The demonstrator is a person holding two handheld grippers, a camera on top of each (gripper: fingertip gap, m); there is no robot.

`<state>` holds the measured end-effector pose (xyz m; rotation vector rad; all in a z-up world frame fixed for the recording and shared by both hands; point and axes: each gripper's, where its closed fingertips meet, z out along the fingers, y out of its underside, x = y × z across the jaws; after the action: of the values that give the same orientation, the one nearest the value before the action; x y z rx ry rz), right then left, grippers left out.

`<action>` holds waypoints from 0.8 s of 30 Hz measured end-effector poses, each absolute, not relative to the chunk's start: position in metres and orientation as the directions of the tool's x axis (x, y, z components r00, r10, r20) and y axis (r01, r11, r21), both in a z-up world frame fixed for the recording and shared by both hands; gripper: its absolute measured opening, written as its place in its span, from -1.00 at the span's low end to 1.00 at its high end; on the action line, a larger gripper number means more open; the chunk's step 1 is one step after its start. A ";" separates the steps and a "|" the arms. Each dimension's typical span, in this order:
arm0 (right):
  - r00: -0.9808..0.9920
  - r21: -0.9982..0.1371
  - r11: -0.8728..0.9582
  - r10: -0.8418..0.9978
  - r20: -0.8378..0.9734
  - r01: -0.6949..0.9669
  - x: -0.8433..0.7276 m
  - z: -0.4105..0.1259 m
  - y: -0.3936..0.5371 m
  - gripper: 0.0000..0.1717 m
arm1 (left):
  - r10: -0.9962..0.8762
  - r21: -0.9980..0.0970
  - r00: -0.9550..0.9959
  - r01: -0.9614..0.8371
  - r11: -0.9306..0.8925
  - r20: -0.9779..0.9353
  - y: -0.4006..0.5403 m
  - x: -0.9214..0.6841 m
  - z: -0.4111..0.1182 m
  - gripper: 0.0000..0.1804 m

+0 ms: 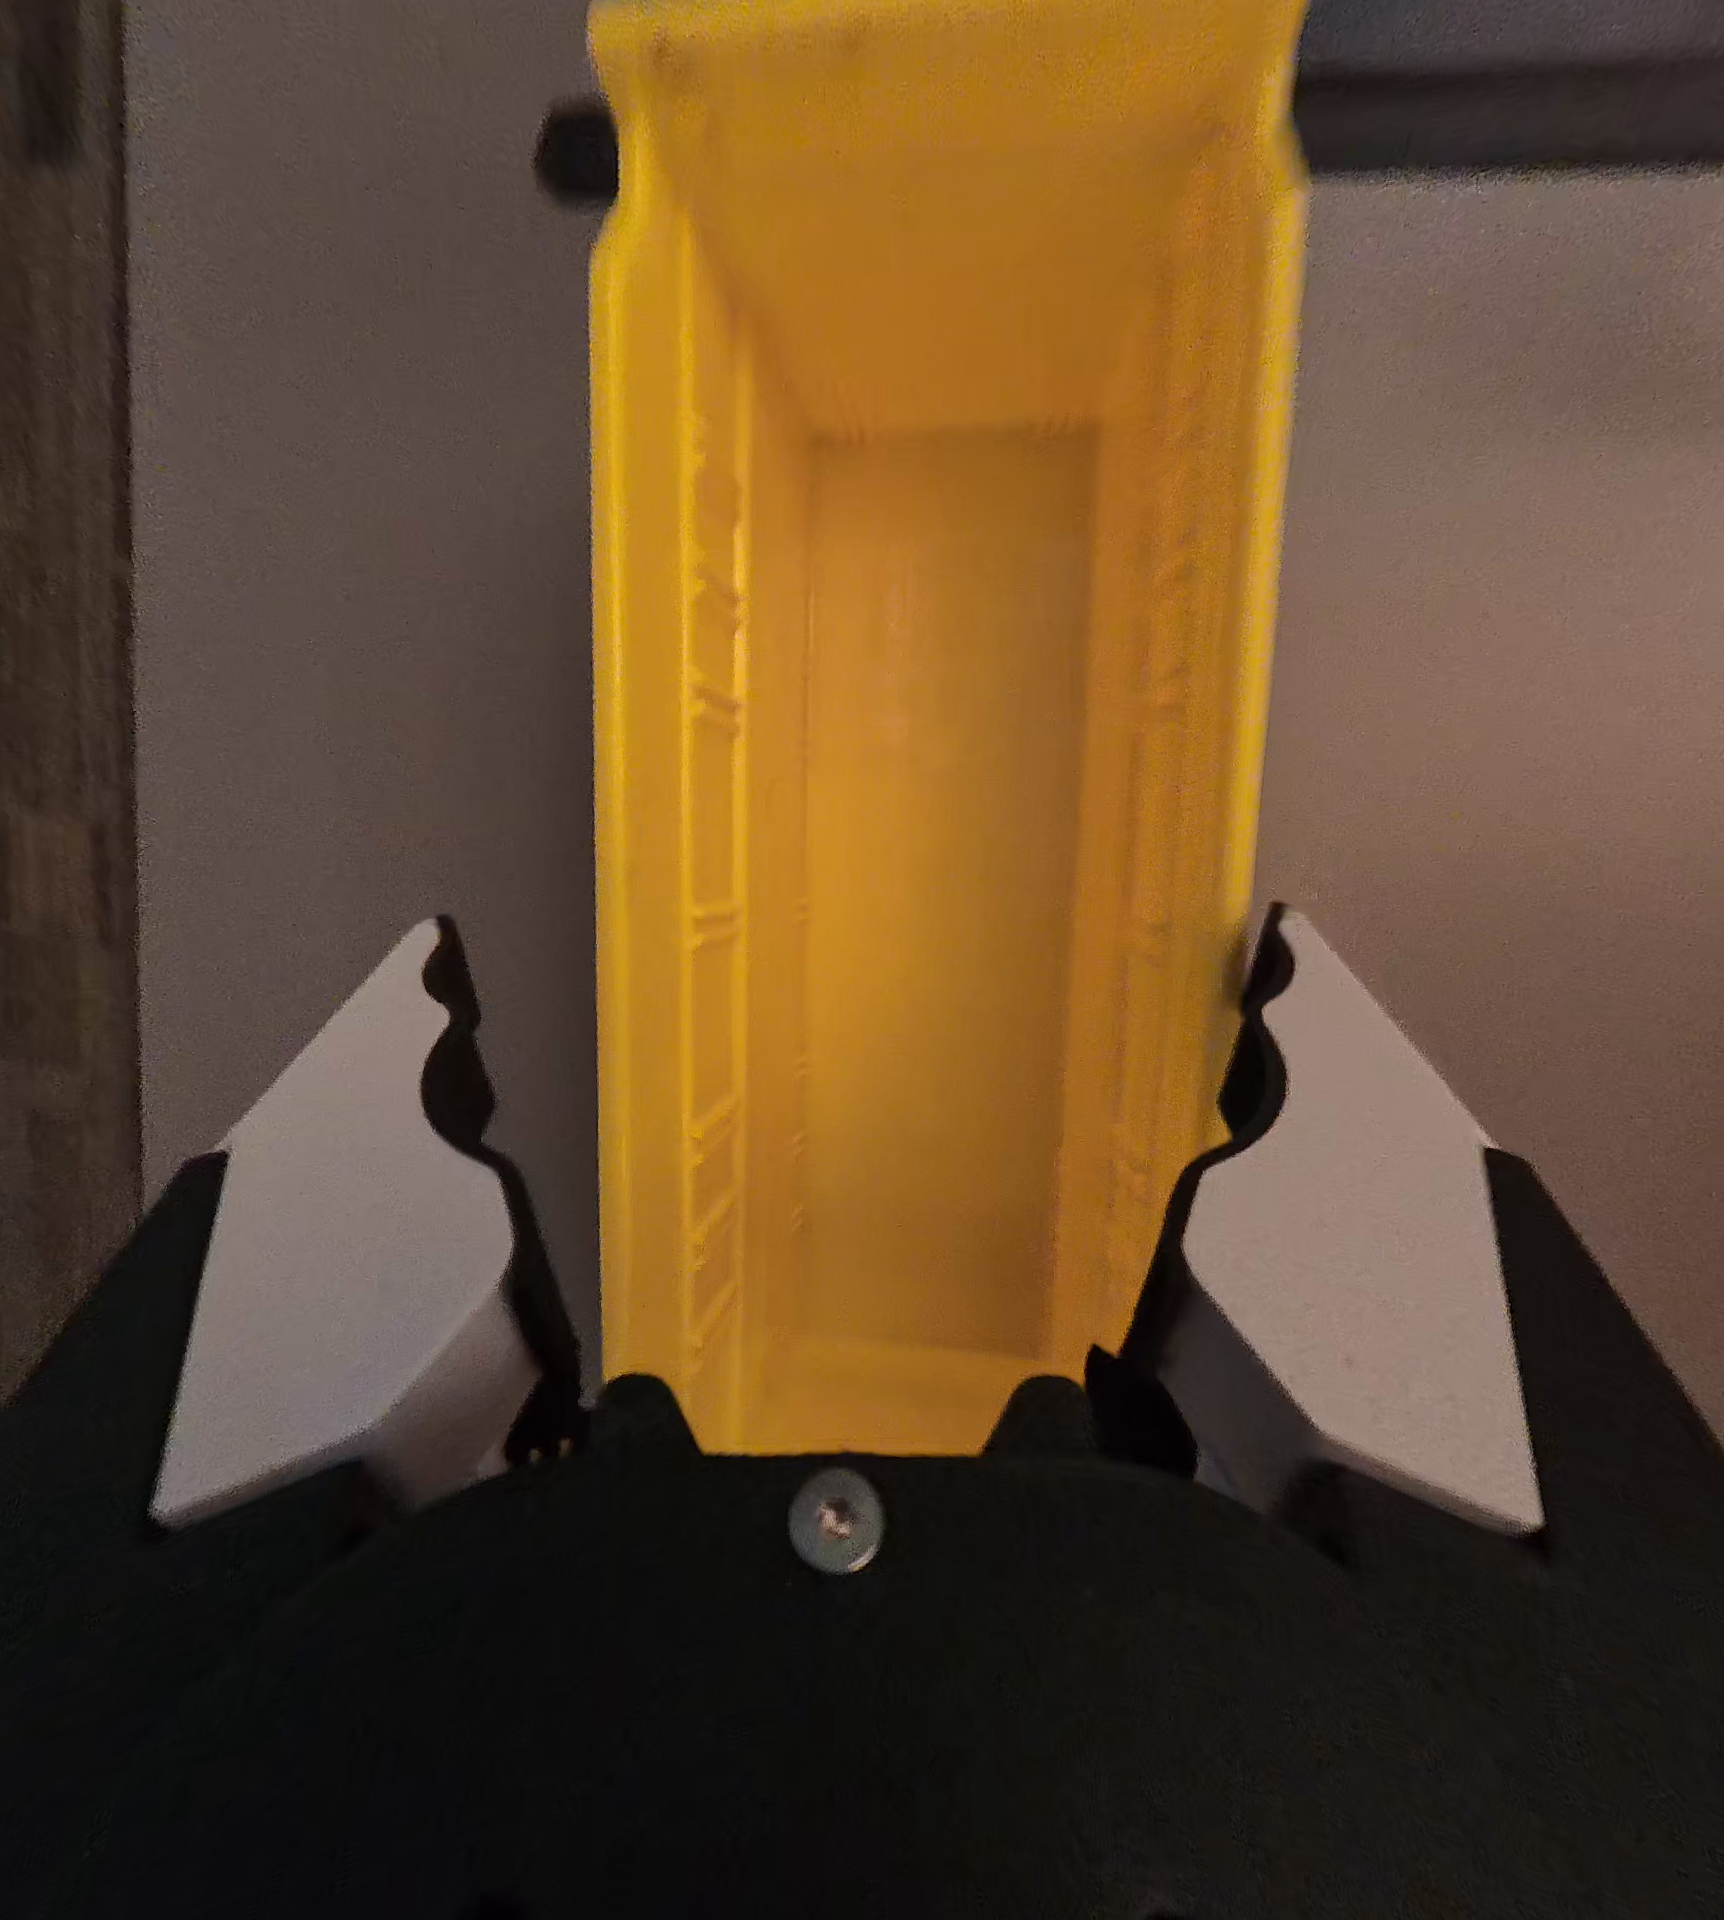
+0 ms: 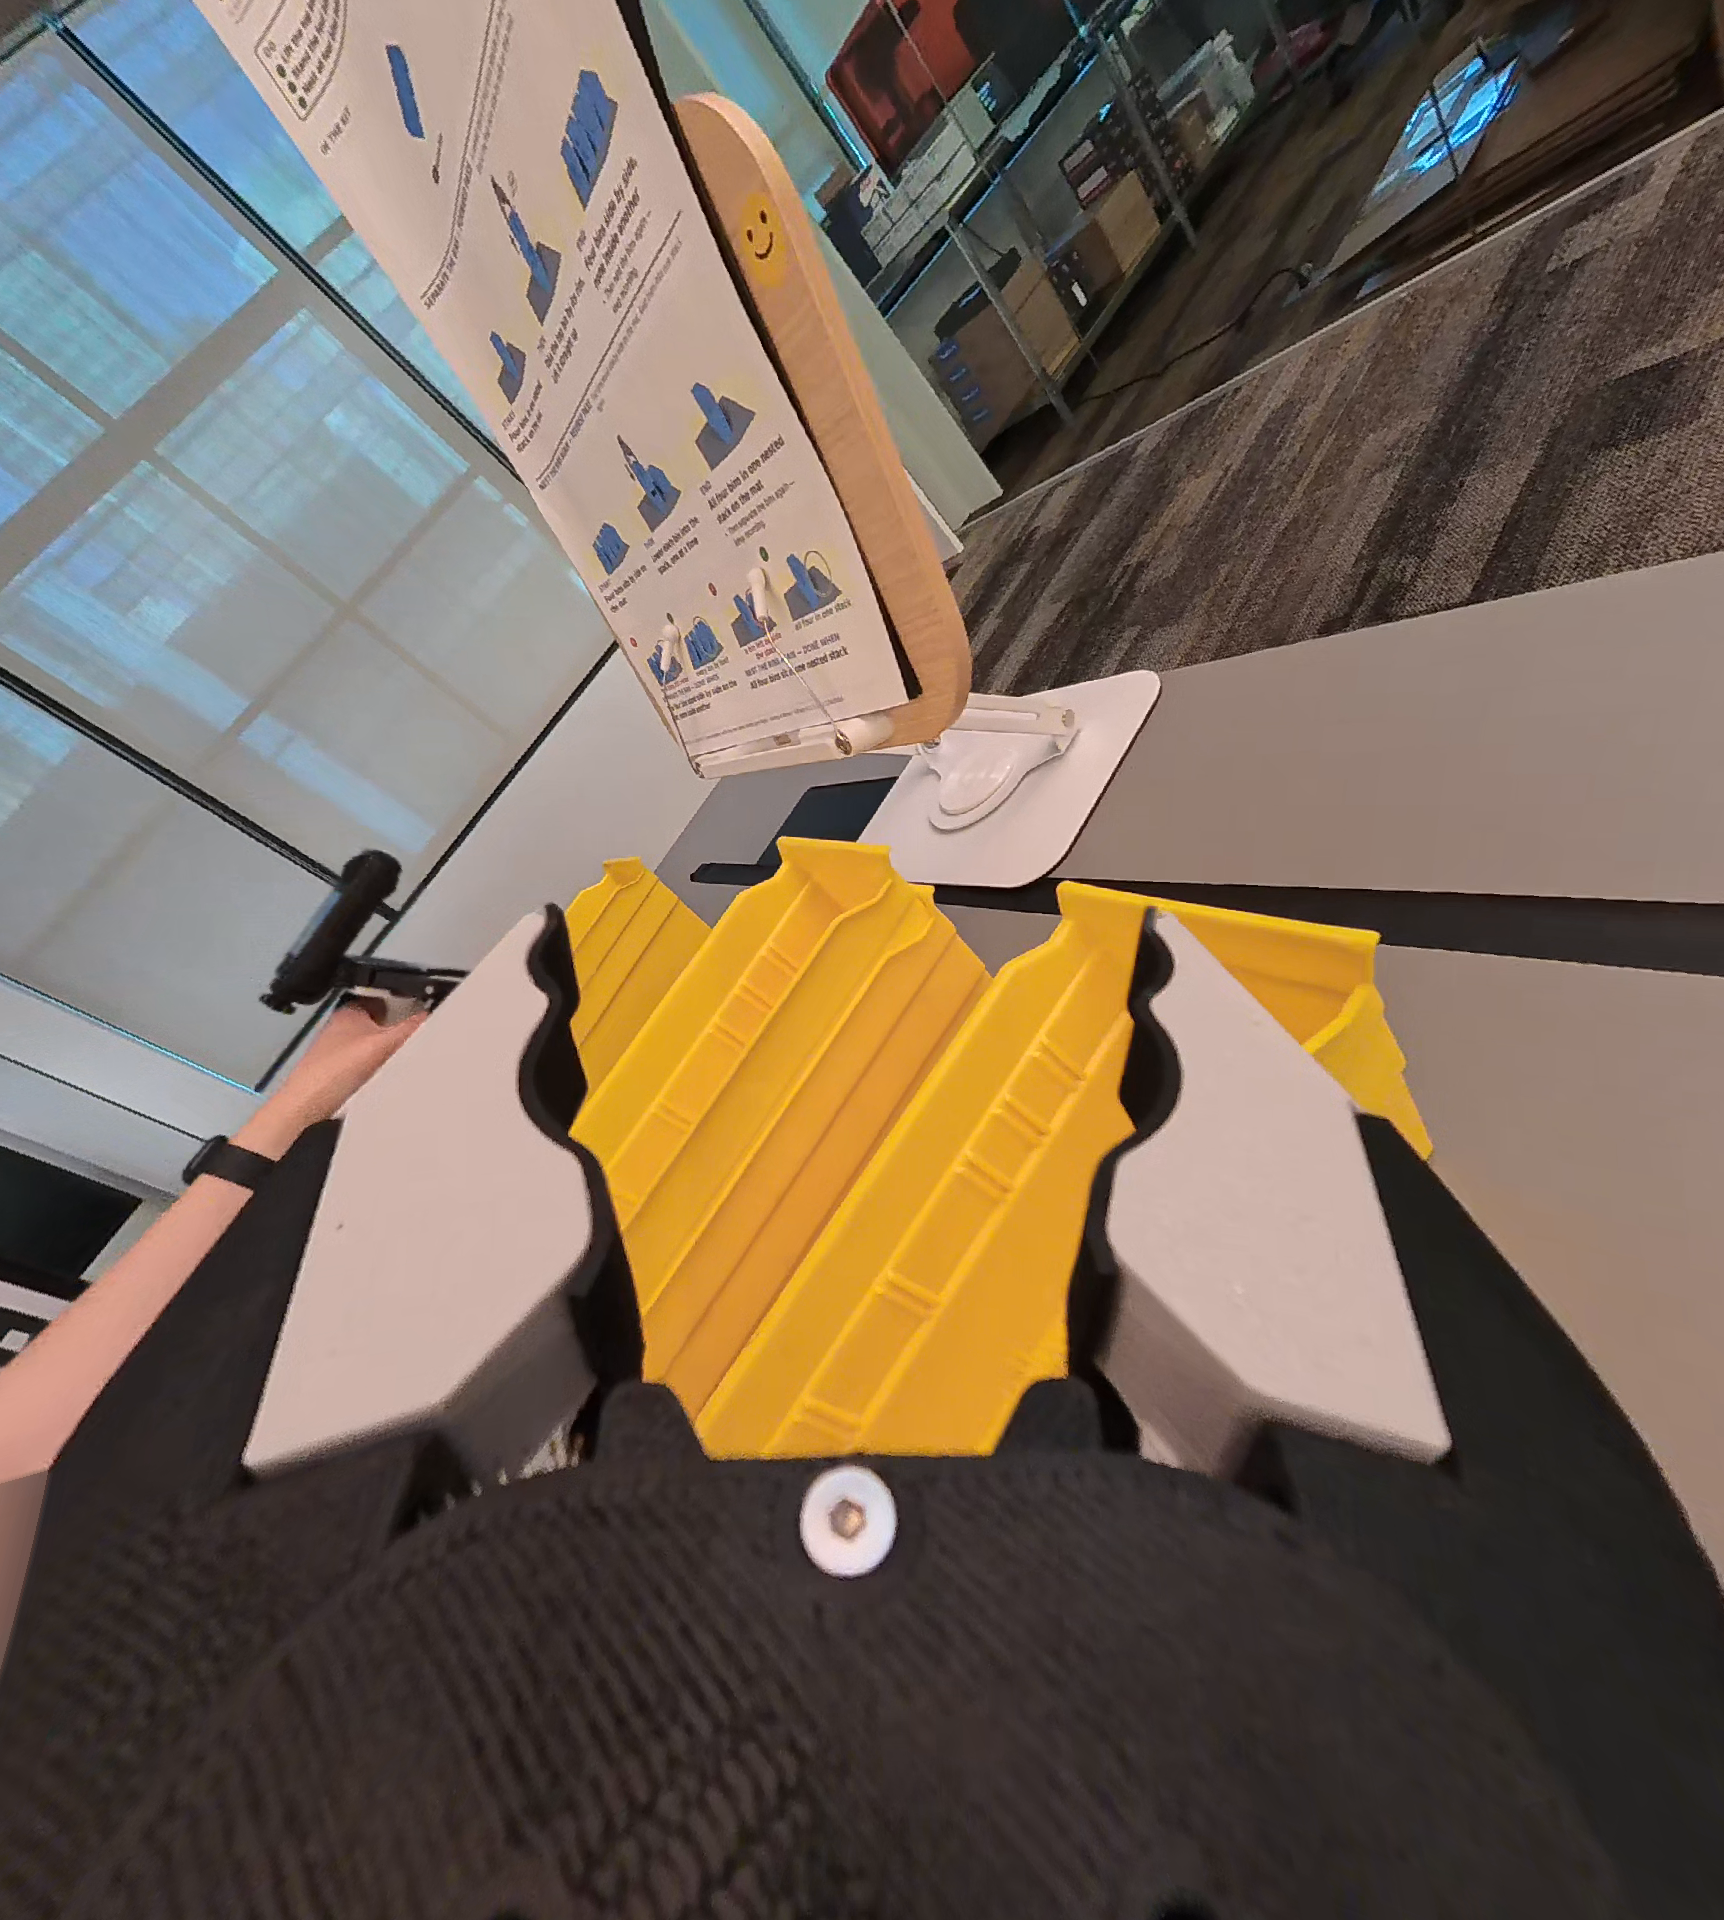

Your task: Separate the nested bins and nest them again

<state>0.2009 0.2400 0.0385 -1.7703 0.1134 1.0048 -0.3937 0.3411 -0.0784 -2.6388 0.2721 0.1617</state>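
Lying open side up, a long yellow bin (image 1: 941, 831) sits between the two fingers of the left gripper (image 1: 858, 935). You can look right down into it and see its flat floor. It rests on a plain grey table (image 1: 370, 623). The left gripper is spread wide. Its left pad (image 1: 458, 1039) stands clear of the bin, with grey table showing in the space between them. Its right pad (image 1: 1253, 1039) is right at the bin's edge, but the picture is blurry there, so touching or not is hard to say. The bin does not look squeezed.

Over in the right wrist view, more yellow bins (image 2: 837, 1143) fill the space between the fingers of the right gripper (image 2: 847, 935). They sit one after another, with their ribbed walls and rims sticking up in a row. The dark pads stand at both sides of this bunch, but whether they press on it cannot be seen.

Past the bins, a white stand (image 2: 1024, 790) on the table holds up a sheet with pictures (image 2: 629, 364) against a wooden board (image 2: 816, 343). To the left is a person's arm (image 2: 162, 1247) with a dark wristband. Big windows (image 2: 162, 468) are behind, and shelves (image 2: 1045, 208) stand far away on a carpet floor.
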 end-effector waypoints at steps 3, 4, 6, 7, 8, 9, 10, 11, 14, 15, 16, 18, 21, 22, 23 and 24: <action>0.646 -0.735 -0.457 0.367 -0.669 -0.501 0.198 0.035 0.242 0.24 | -0.148 -0.404 0.987 -0.161 -0.900 -0.064 0.336 -0.391 -0.096 0.63; 0.648 -0.736 -0.460 0.366 -0.667 -0.497 0.196 0.034 0.243 0.24 | -0.152 -0.390 0.988 -0.156 -0.908 -0.041 0.335 -0.389 -0.100 0.64; 0.651 -0.736 -0.469 0.367 -0.665 -0.488 0.193 0.032 0.243 0.24 | -0.157 -0.391 0.988 -0.150 -0.908 -0.014 0.335 -0.386 -0.102 0.62; 0.650 -0.736 -0.473 0.369 -0.664 -0.484 0.191 0.032 0.243 0.24 | -0.158 -0.385 0.987 -0.150 -0.910 -0.012 0.335 -0.385 -0.103 0.64; 0.649 -0.736 -0.476 0.371 -0.664 -0.481 0.190 0.031 0.243 0.24 | -0.159 -0.377 0.987 -0.152 -0.914 -0.012 0.334 -0.385 -0.104 0.64; 0.648 -0.736 -0.479 0.373 -0.664 -0.479 0.188 0.031 0.243 0.24 | -0.163 -0.372 0.986 -0.158 -0.915 -0.017 0.334 -0.384 -0.104 0.64; 0.647 -0.736 -0.481 0.375 -0.664 -0.477 0.187 0.031 0.243 0.24 | -0.169 -0.365 0.985 -0.166 -0.916 -0.024 0.333 -0.383 -0.104 0.65; 0.646 -0.736 -0.484 0.377 -0.664 -0.474 0.186 0.031 0.243 0.24 | -0.176 -0.355 0.984 -0.177 -0.918 -0.034 0.332 -0.383 -0.104 0.65; 0.642 -0.732 -0.490 0.377 -0.668 -0.474 0.185 0.030 0.243 0.24 | -0.209 -0.309 0.975 -0.223 -0.925 -0.078 0.328 -0.382 -0.107 0.71; 0.639 -0.730 -0.491 0.377 -0.670 -0.475 0.186 0.030 0.243 0.24 | -0.213 -0.303 0.973 -0.229 -0.925 -0.087 0.329 -0.382 -0.107 0.71; 0.638 -0.729 -0.491 0.377 -0.672 -0.477 0.186 0.030 0.243 0.24 | -0.214 -0.299 0.972 -0.232 -0.925 -0.094 0.329 -0.381 -0.107 0.71; 0.635 -0.727 -0.490 0.377 -0.674 -0.481 0.187 0.031 0.243 0.24 | -0.216 -0.273 0.967 -0.245 -0.930 -0.134 0.327 -0.385 -0.109 0.71; 0.631 -0.723 -0.494 0.377 -0.678 -0.483 0.187 0.030 0.242 0.24 | -0.270 -0.145 0.924 -0.316 -0.937 -0.272 0.317 -0.398 -0.119 0.71; 0.631 -0.723 -0.495 0.376 -0.679 -0.483 0.187 0.030 0.243 0.24 | -0.265 -0.153 0.921 -0.317 -0.936 -0.286 0.318 -0.399 -0.117 0.61; 0.630 -0.722 -0.495 0.376 -0.679 -0.483 0.187 0.030 0.243 0.24 | -0.265 -0.156 0.919 -0.319 -0.935 -0.293 0.319 -0.399 -0.116 0.58; 0.629 -0.721 -0.496 0.376 -0.680 -0.483 0.187 0.029 0.243 0.24 | -0.266 -0.154 0.917 -0.321 -0.934 -0.297 0.319 -0.399 -0.115 0.56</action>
<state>0.1871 0.2431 0.0294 -1.8155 0.0864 1.0370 -0.3989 0.3193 -0.1154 -2.8782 0.4453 0.4043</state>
